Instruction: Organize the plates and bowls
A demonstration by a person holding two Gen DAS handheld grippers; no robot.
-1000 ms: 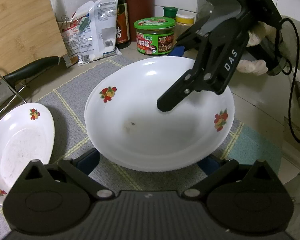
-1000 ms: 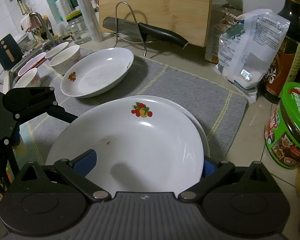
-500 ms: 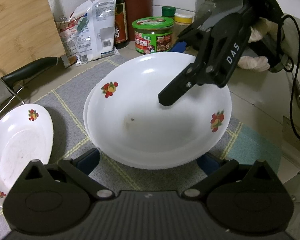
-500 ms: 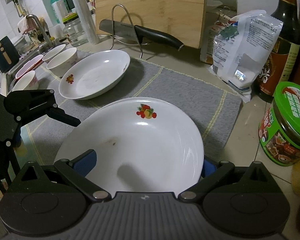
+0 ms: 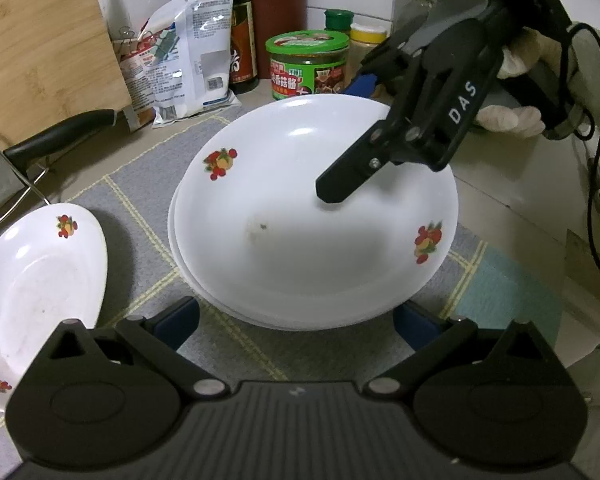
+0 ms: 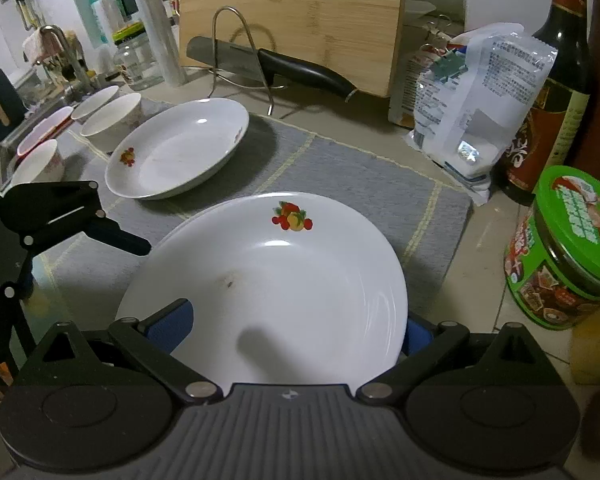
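My right tongs [image 6: 288,332] spread wide around the top plate [image 6: 276,292] of the stack; my left tongs [image 5: 296,320] gape too (lone plate [image 5: 40,292] beside).

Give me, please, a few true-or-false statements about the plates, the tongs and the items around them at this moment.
1. The top plate sits on another plate. True.
2. A third plate lies apart on the grey mat. True.
3. The knife lies inside that plate. False: it rests on a wire rack beside the cutting board.
4. The jar has a red lid. False: green.
5. The left tongs are shut. False: open, straddling the stack.
6. The right tongs grip a bowl. False: open around the top plate.
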